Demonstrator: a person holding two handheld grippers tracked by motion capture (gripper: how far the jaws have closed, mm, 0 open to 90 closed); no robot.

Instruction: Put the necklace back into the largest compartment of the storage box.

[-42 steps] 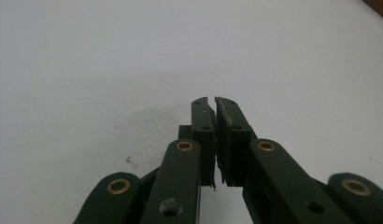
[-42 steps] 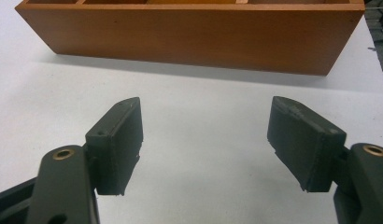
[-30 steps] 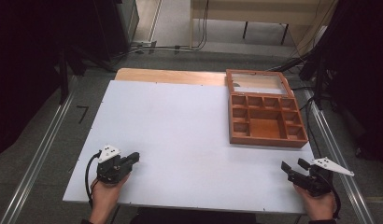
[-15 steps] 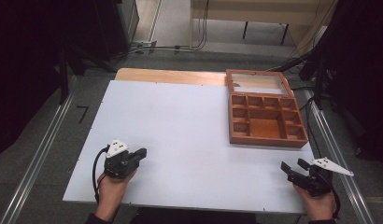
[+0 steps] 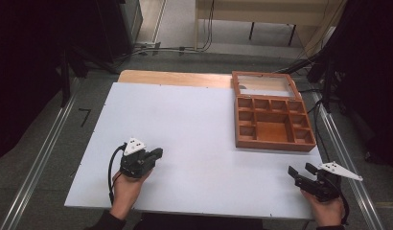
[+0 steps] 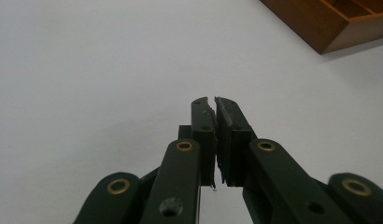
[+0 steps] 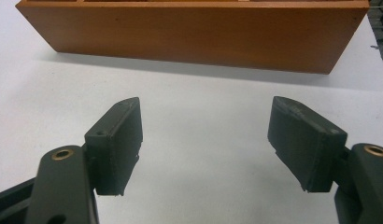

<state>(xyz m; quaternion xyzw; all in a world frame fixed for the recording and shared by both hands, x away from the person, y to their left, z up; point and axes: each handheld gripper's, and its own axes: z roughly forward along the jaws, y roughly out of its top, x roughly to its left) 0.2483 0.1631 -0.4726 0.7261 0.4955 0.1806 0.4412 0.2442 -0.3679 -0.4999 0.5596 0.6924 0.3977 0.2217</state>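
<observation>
High view: my left gripper (image 5: 156, 154), jaws pressed together on nothing, sits well left of the wooden box (image 5: 272, 116), an orange-brown tray of open compartments with its glazed lid laid back. My right gripper (image 5: 300, 171), jaws spread wide, rests just before the box. Right gripper view shows the box's plain front wall (image 7: 194, 35).

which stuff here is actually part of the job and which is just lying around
Part of the job:
- wooden compartment box, lid open, nearest the right tool
- left tool, jaws shut on nothing
- right tool, jaws open, facing the box's front wall

Just there:
- white table top
- cables on the floor beyond the table
- desk at the back
</observation>
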